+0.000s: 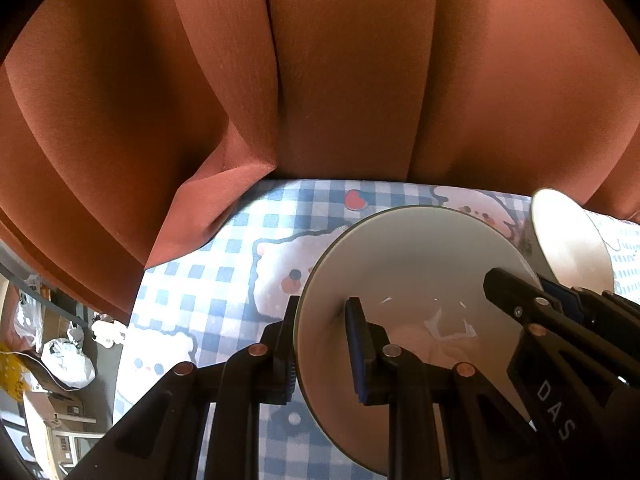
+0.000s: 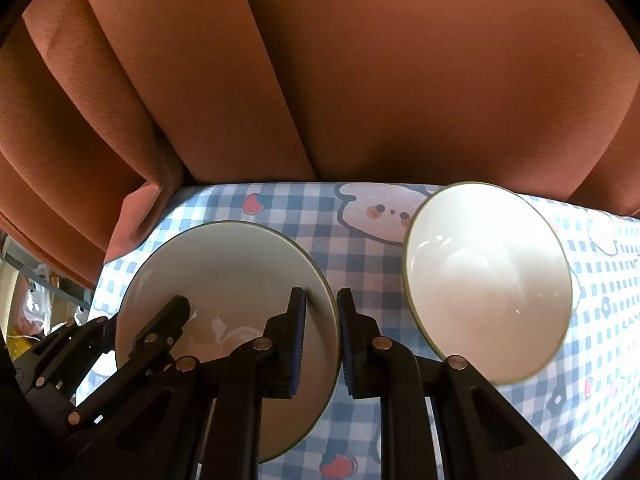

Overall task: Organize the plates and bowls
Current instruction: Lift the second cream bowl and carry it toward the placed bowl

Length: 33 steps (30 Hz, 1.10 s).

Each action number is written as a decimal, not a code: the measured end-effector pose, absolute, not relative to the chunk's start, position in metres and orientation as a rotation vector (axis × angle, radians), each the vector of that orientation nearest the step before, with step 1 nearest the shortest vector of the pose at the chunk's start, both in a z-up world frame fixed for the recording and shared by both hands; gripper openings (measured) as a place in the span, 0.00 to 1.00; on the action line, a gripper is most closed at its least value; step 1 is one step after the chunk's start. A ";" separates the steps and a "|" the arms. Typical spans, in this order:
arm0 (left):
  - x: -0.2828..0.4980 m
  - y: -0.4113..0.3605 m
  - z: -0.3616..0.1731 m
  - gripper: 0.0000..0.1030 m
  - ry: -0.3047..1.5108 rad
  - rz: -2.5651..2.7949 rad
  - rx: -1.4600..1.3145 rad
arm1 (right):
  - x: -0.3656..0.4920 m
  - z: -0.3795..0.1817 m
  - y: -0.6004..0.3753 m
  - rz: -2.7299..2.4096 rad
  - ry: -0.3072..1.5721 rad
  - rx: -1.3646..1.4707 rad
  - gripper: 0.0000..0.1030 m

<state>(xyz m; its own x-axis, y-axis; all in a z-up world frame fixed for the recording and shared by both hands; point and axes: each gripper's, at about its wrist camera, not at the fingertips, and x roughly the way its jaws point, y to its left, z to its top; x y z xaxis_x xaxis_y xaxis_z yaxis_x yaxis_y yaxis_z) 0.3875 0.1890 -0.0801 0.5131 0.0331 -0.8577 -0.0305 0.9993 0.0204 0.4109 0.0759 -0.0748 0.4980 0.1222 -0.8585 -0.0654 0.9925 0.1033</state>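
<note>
A shallow white plate (image 1: 400, 264) with a thin green rim lies on the blue checked tablecloth (image 1: 208, 280). My left gripper (image 1: 323, 305) is shut on its left rim, one finger inside the plate and one outside. My right gripper (image 2: 322, 294) is shut on the opposite rim of the same plate (image 2: 228, 264), and it also shows at the right of the left wrist view as the right gripper (image 1: 528, 292). The left gripper (image 2: 140, 318) shows at the plate's far side in the right wrist view. A deeper white bowl (image 2: 488, 280) stands just right of the plate, untouched.
A rust-orange curtain (image 1: 320, 80) hangs directly behind the table and drapes onto its back left corner. The table's left edge (image 1: 124, 340) drops to a floor with plastic bags (image 1: 68, 364) and cardboard boxes. The cloth (image 2: 600, 320) runs on to the right of the bowl.
</note>
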 end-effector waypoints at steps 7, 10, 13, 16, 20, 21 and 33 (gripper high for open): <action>0.362 0.185 -0.060 0.18 1.015 0.021 0.000 | 0.384 -0.053 0.073 0.094 1.035 0.058 0.20; 0.350 0.186 -0.048 0.18 1.002 0.016 -0.006 | 0.369 -0.041 0.072 0.087 1.021 0.054 0.20; 0.334 0.185 -0.032 0.18 0.984 0.006 -0.011 | 0.353 -0.027 0.070 0.078 1.004 0.057 0.20; 0.320 0.182 -0.019 0.18 0.968 -0.003 -0.005 | 0.337 -0.014 0.069 0.065 0.984 0.072 0.20; 0.298 0.178 -0.001 0.19 0.947 -0.016 0.006 | 0.313 0.001 0.065 0.054 0.964 0.086 0.20; 0.292 0.176 0.002 0.19 0.943 -0.018 0.008 | 0.306 0.005 0.064 0.049 0.957 0.089 0.20; 0.234 0.151 0.028 0.19 0.896 -0.054 0.030 | 0.231 0.037 0.043 0.015 0.907 0.085 0.20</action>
